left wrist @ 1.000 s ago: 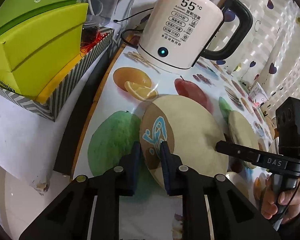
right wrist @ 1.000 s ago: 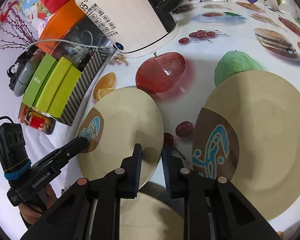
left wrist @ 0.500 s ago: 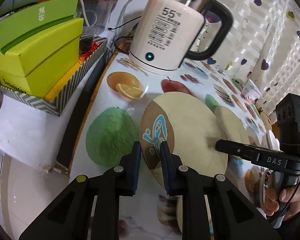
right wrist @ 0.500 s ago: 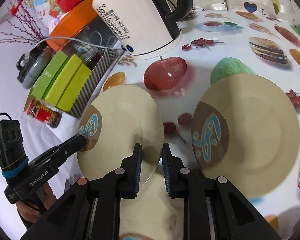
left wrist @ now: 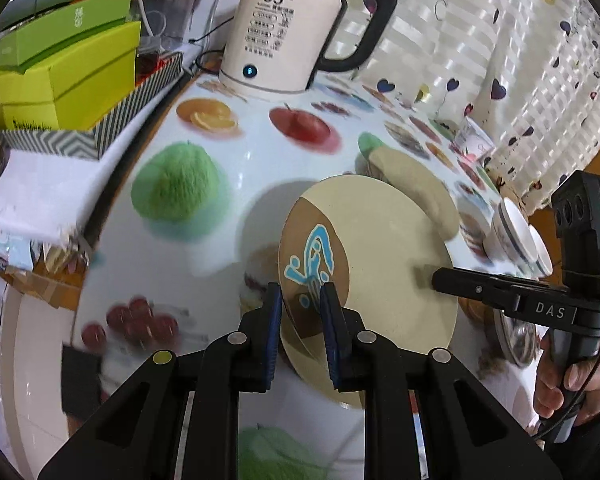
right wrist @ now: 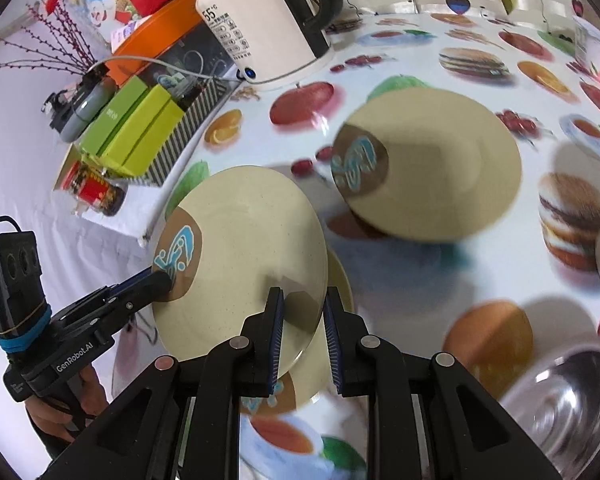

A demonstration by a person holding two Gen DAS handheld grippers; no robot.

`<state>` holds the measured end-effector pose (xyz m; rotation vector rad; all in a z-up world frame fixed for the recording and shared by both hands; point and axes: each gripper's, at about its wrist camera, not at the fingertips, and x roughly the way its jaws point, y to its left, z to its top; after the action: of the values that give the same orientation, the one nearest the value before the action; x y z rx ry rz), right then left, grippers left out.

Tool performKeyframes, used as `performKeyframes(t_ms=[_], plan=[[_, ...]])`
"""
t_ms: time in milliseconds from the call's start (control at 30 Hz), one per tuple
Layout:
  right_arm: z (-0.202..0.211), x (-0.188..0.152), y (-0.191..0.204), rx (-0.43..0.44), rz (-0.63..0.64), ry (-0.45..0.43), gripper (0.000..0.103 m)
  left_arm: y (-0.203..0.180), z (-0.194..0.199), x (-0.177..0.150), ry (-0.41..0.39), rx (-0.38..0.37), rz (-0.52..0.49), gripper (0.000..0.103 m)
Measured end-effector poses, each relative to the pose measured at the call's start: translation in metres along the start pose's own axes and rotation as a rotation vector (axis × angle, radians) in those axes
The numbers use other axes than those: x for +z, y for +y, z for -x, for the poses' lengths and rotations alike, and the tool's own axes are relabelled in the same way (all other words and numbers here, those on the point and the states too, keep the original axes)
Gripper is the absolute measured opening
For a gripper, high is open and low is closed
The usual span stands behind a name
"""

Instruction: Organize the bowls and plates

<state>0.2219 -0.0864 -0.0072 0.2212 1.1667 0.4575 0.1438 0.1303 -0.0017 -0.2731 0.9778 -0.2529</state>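
Observation:
A beige plate (left wrist: pixel 380 264) with a brown patch and blue design hangs tilted above the fruit-print table (left wrist: pixel 236 208). My left gripper (left wrist: pixel 300 300) is shut on its patterned rim. My right gripper (right wrist: pixel 302 300) is shut on the opposite rim of the same plate (right wrist: pixel 244 232). Each gripper shows in the other's view: the right gripper (left wrist: pixel 438 278) at the plate's right edge, the left gripper (right wrist: pixel 162 280) at its left. A second matching plate (right wrist: pixel 424 164) lies flat on the table further right. A third plate (right wrist: pixel 338 276) peeks out just below the held one.
A white kettle (left wrist: pixel 284 36) stands at the table's back, beside green boxes (left wrist: pixel 64 76) in a striped box. White bowls (left wrist: pixel 516 232) sit at the right. A steel bowl (right wrist: pixel 560 400) is near the front right. A person's hand (left wrist: pixel 568 384) holds the right gripper.
Both grippers have carried the plate together away from the kettle and green boxes, slightly upward. It now hangs over a third plate, and the steel bowl has come into view.

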Motion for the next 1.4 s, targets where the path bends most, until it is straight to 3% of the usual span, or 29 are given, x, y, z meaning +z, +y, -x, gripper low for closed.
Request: performKeyframes(t_ms=[467, 833, 1000, 1400], plan=[[-0.003, -0.022, 0.002, -0.054, 0.047, 0.026, 0.024, -0.011, -0.005, -0.018, 0.028, 0.039, -0.018, 0.02], [-0.005, -0.02, 0.006, -0.109, 0.103, 0.002, 0.027, -0.014, 0.002, -0.014, -0.014, 0.07, -0.039, 0.02], [0.004, -0.02, 0.004, -0.123, 0.094, -0.051, 0.027, -0.006, -0.001, -0.015, -0.021, 0.084, -0.014, 0.02], [0.001, -0.021, 0.005, -0.094, 0.105, -0.056, 0.026, -0.005, -0.006, -0.017, -0.021, 0.067, -0.004, 0.02]])
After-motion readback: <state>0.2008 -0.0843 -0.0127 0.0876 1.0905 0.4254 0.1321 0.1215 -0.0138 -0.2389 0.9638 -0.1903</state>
